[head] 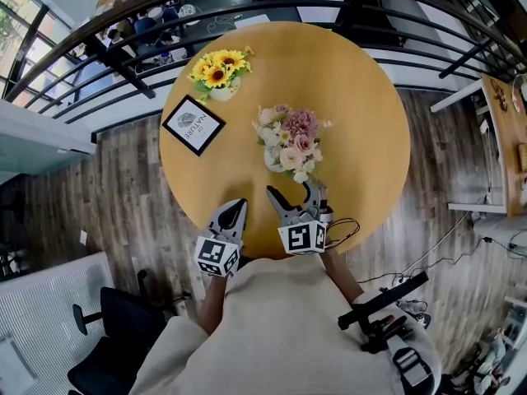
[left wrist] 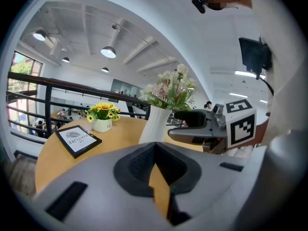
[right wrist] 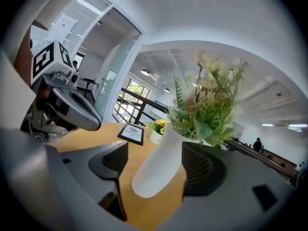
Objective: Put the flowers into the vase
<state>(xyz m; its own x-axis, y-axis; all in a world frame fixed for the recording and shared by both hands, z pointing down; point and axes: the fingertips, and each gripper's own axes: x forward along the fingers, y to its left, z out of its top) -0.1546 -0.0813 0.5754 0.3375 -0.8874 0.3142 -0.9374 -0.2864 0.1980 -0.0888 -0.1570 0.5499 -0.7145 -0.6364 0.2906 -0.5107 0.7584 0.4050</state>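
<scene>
Right gripper view: right gripper (right wrist: 157, 166) jaws stand wide, the vase (right wrist: 155, 177) with flowers (right wrist: 208, 105) between them; left gripper (left wrist: 155, 166), beside the vase, is closed on nothing.

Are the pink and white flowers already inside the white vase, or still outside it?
Inside: the flowers rise from the mouth of the white vase.

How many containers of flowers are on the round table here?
2. A pot of sunflowers stands at the far left, by the framed sign; a white vase of pink flowers stands mid-table, ahead of the right gripper. None looks hidden.
</scene>
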